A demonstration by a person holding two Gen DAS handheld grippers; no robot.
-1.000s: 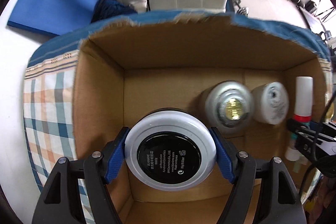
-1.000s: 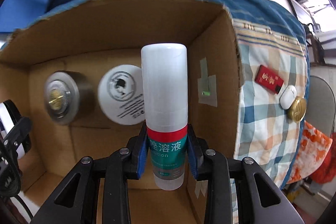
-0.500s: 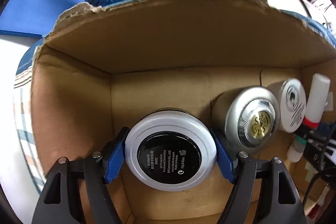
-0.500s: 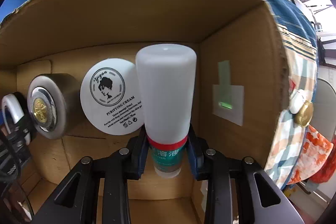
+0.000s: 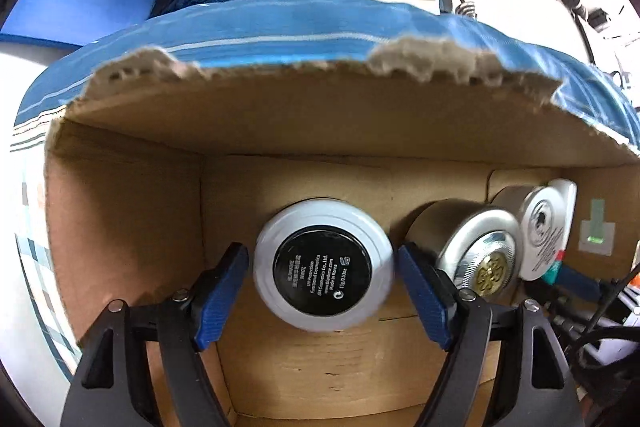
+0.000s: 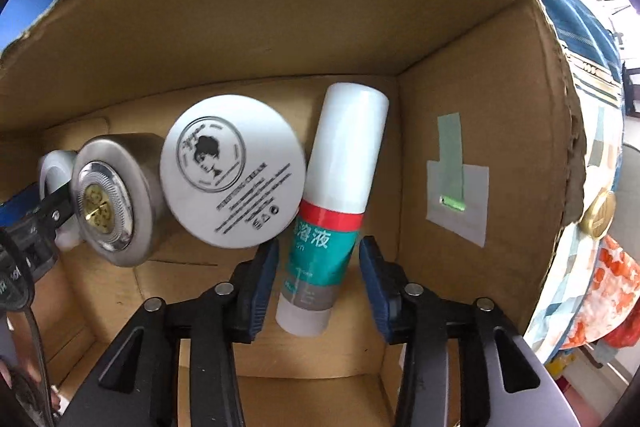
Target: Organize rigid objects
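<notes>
Both grippers stand wide open inside the cardboard box (image 6: 460, 99) — left gripper (image 5: 322, 287) around the compact (image 5: 324, 267), right gripper (image 6: 318, 267) around the bottle (image 6: 336, 195) at 12 o'clock — so a withdrawing pad could clip either.

A blue-edged plaid cloth (image 6: 576, 75) carries the cardboard box (image 6: 280, 27); a gold lid (image 6: 599, 213), possibly a jar's, lies right of it.
</notes>
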